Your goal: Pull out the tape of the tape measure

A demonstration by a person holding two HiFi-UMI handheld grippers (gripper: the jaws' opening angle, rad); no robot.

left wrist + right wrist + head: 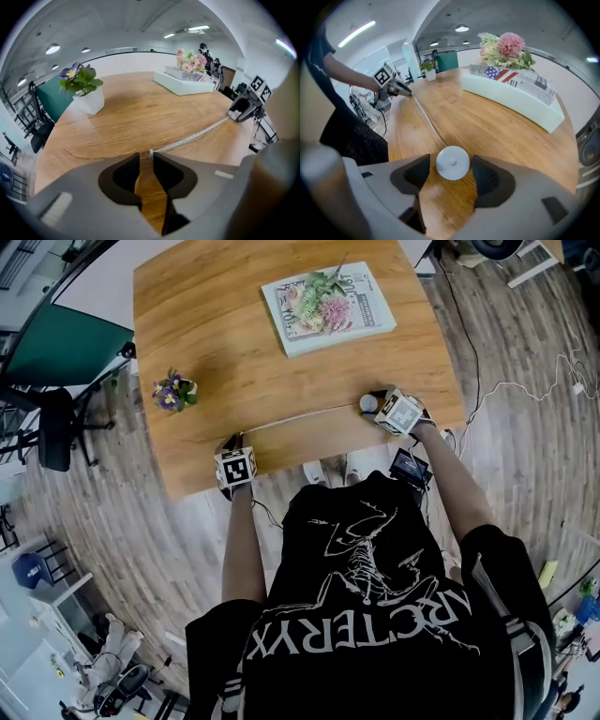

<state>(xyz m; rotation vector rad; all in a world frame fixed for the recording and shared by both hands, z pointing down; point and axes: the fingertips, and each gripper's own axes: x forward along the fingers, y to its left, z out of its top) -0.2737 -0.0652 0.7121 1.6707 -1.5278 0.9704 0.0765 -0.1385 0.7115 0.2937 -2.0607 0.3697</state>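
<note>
A round white tape measure case [453,164] lies on the wooden table [234,324] near its front right corner. It sits between the jaws of my right gripper [451,160], which stand open with a thin gap on each side of it. The thin white tape [300,415] runs left along the front edge to my left gripper [146,155]. The tape's end hook [150,152] rests on the wood right at the tips. The left jaws stand slightly apart, with bare wood showing through the gap.
A white book with a flower cover [328,307] lies at the back right of the table. A small potted plant [174,392] stands at the left edge. An office chair [56,427] is on the left; cables [525,385] trail on the floor to the right.
</note>
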